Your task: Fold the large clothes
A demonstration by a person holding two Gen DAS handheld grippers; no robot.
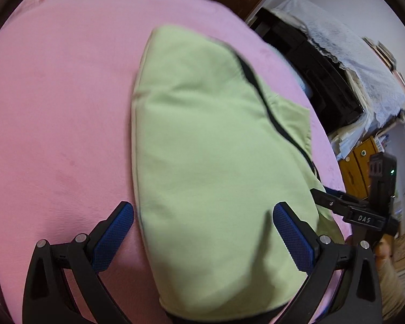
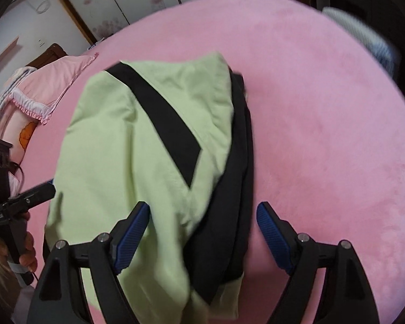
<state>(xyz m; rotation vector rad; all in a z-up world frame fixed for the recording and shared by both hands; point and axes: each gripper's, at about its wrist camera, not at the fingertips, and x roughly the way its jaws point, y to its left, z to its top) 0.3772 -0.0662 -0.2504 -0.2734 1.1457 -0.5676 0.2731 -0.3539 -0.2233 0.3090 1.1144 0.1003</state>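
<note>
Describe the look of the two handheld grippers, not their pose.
Both the left gripper and the right gripper are matte black, with angular linked arms, silver pivot pins and ribbed blue pads on the fingers. Seen from the left wrist, the right one bears white lettering and a green light.

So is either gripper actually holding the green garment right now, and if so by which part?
Neither. The left gripper and right gripper both stand open over the near end of the green garment, pads not pressing it.
</note>
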